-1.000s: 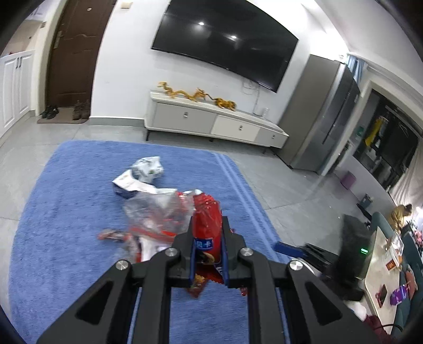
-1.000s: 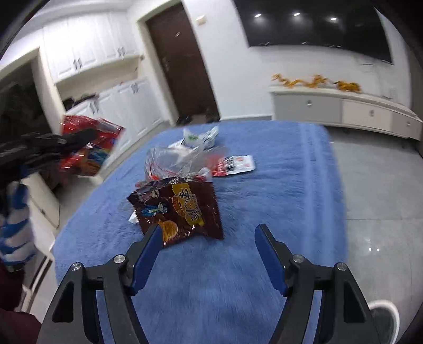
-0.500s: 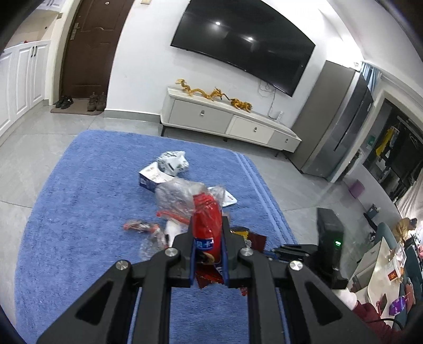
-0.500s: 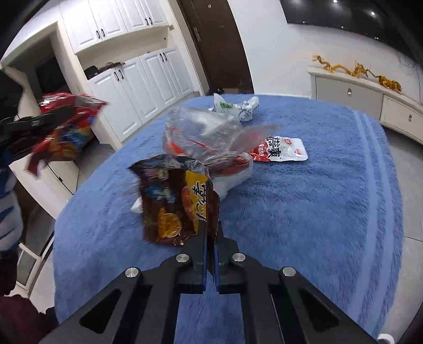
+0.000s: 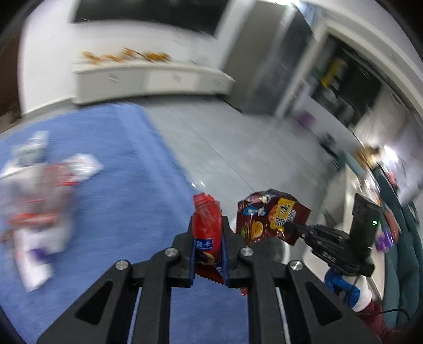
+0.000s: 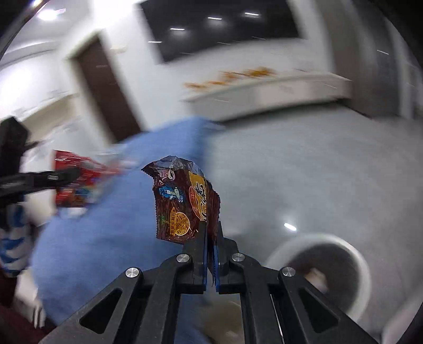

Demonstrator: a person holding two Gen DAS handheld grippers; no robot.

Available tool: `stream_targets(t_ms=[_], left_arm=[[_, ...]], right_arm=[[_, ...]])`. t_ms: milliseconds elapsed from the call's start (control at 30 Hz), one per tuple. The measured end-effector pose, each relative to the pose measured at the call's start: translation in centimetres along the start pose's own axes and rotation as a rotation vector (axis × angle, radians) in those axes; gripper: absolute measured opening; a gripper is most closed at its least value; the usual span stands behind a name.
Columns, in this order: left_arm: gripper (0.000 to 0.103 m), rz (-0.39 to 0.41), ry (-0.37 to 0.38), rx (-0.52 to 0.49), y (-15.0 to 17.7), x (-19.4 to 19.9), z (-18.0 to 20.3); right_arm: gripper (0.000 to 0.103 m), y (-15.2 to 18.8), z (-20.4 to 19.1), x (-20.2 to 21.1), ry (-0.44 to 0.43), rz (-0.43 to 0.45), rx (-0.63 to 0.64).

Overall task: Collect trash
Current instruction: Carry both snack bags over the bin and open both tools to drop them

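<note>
Loose litter: blurred white and red wrappers [image 5: 39,211] lay on the blue pile rug [image 5: 119,198], print unreadable.
Left gripper [image 5: 208,247]: clamped on a crinkled red foil packet [image 5: 206,225], upright, blue label reading perhaps "贝卡".
Right gripper [image 6: 211,254]: pinched shut on a dark brown glossy snack bag [image 6: 182,201], standing upright, yellow panel with Chinese characters.
Bin: round white rim [image 6: 317,267], on grey floor.

Blue rug [image 5: 111,190] on grey tiled floor [image 5: 238,148]; white low cabinet [image 5: 148,79] against far white wall [image 5: 47,53]; dark wall-mounted television [image 6: 227,23] above; brown door [image 6: 105,92] far left.
</note>
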State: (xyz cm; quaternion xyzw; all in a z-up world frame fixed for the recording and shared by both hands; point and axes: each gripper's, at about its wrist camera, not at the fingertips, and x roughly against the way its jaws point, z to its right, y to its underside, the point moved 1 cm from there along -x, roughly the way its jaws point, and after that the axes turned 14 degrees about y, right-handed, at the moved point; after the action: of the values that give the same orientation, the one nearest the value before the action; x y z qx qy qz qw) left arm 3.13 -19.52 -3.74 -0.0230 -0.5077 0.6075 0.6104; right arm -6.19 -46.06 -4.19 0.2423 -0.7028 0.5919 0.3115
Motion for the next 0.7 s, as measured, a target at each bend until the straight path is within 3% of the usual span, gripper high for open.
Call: stream_targets(t_ms=[133, 200, 367, 400, 433, 467, 533, 567, 600, 700], left_arm=[[0.014, -0.139, 0.077, -0.058, -0.6, -8.9, 4.2], [0.014, -0.203, 0.102, -0.075, -0.6, -13.4, 6.1], [0.017, -0.309, 0.102, -0.077, -0.3, -21.7, 8.8], [0.023, -0.328, 0.109, -0.063, -0.2, -23.1, 8.9], [0.035, -0.343, 0.112, -0.055, -0.2, -24.0, 8.9], [0.040, -0.353, 0.107, -0.051, -0.1, -24.8, 8.8], [0.054, -0.359, 0.098, -0.042, 0.0, -26.1, 8.8], [0.055, -0.362, 0.099, -0.036, 0.1, -26.3, 8.7], [0.055, -0.367, 0.103, -0.025, 0.1, -26.7, 8.5], [0.055, -0.372, 0.125, -0.007, 0.2, -26.6, 8.3]], right_arm=[[0.004, 3.9, 7.0, -1.7, 0.194, -0.106, -0.100], [0.004, 5.8, 9.6, -3.0, 0.249, -0.157, -0.149], [0.007, 7.6, 12.3, -6.0, 0.285, -0.220, -0.212], [0.007, 7.8, 12.4, -6.2, 0.286, -0.222, -0.217], [0.007, 7.8, 12.5, -6.6, 0.285, -0.229, -0.227], [0.011, 8.2, 12.9, -6.6, 0.286, -0.235, -0.235], [0.038, 8.4, 13.2, -6.9, 0.294, -0.240, -0.244], [0.044, 8.4, 13.4, -6.9, 0.305, -0.241, -0.244], [0.049, 8.6, 13.6, -6.7, 0.316, -0.240, -0.245], [0.049, 9.0, 13.7, -6.6, 0.322, -0.239, -0.259]])
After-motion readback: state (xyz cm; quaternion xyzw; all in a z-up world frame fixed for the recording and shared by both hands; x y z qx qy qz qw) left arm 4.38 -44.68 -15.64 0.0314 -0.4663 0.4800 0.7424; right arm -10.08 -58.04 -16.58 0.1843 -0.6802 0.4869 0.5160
